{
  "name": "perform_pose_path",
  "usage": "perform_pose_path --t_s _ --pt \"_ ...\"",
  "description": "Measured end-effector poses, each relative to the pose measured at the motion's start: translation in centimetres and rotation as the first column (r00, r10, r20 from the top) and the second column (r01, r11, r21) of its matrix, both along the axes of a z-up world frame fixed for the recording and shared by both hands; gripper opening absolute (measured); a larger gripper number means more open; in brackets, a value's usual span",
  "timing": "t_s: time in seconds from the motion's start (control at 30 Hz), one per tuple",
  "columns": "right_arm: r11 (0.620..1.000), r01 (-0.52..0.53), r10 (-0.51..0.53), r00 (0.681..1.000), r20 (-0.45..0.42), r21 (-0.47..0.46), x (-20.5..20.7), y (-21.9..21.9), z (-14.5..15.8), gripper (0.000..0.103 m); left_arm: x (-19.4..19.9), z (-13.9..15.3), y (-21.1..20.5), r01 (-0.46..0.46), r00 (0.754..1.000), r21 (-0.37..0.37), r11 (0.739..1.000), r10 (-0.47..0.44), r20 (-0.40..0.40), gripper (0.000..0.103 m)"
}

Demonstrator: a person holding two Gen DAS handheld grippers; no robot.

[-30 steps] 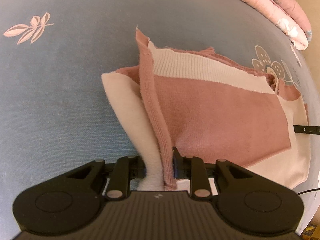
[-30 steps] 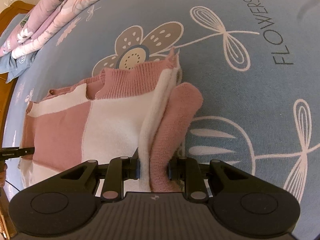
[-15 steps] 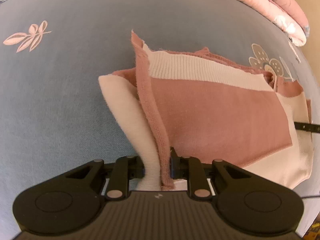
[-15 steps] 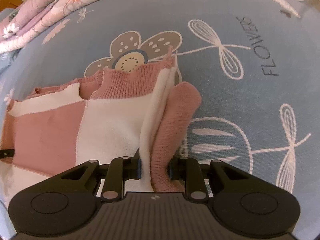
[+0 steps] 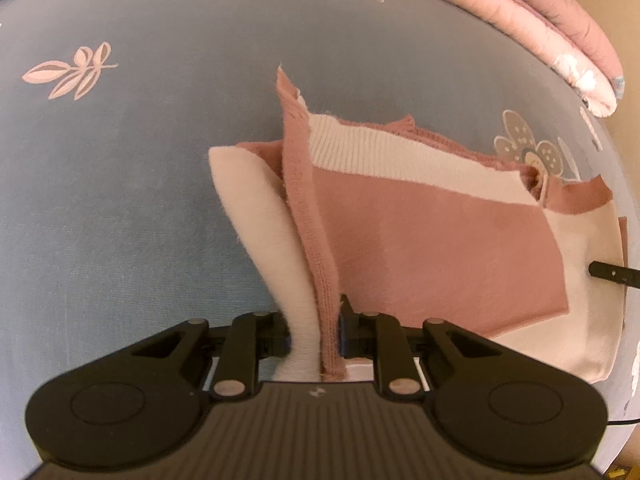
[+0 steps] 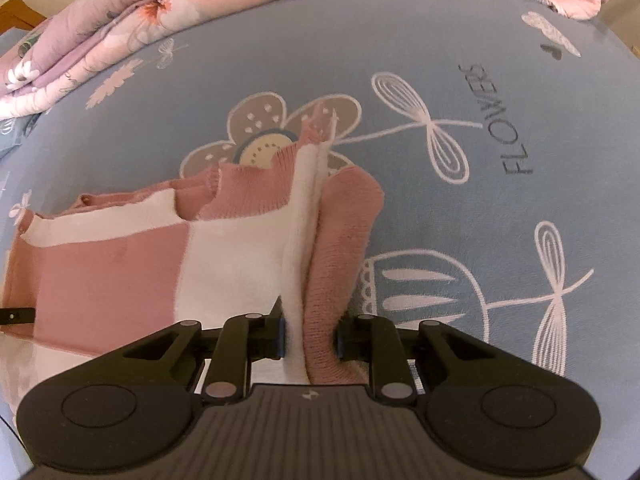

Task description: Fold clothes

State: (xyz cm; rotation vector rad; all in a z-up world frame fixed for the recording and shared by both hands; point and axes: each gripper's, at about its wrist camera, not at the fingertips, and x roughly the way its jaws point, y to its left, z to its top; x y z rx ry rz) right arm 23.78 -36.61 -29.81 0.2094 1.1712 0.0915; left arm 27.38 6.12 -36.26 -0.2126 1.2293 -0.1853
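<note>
A pink and cream knitted sweater is spread on the blue flowered bed sheet. Both tongs are pointed steeply downward at it. A raised fold at one side of the sweater is clenched by the left tongs, whose jaws have just been closing on it. The opposite side, bunched upward, is gripped by the right tongs. A folded floral quilt is seen beyond
</note>
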Motion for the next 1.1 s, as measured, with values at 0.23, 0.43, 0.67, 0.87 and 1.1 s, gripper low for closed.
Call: perform_pose_path --t_s 0.23,0.43,0.67,0.87,1.1 --pt "0.999 -0.033 0.033 0.999 0.03 -0.01 -0.4 1.0 2.5 0.024 -0.1 1.5 0.4 0.009 0.999 -0.029 1.0 -0.008 0.042 0.017" --pt "0.999 -0.041 0.042 0.997 0.065 -0.01 -1.0 1.9 4.6 0.024 -1.2 3.3 1.5 0.027 0.997 -0.062 0.998 -0.023 0.078 0.017" --pt "0.998 -0.07 0.07 0.992 0.106 -0.007 -1.5 3.5 7.7 0.024 -2.6 5.6 1.8 0.048 0.992 -0.11 0.993 -0.035 0.121 0.017" --pt "0.99 -0.139 0.141 0.979 0.145 -0.023 -2.0 5.9 10.7 0.024 -4.2 7.6 2.2 0.072 0.986 -0.136 0.988 -0.05 0.162 0.017" --pt "0.97 -0.239 0.241 0.953 0.183 -0.034 -2.8 9.9 13.9 0.024 -7.1 10.2 5.0 0.055 0.982 -0.142 0.988 -0.028 0.186 0.017"
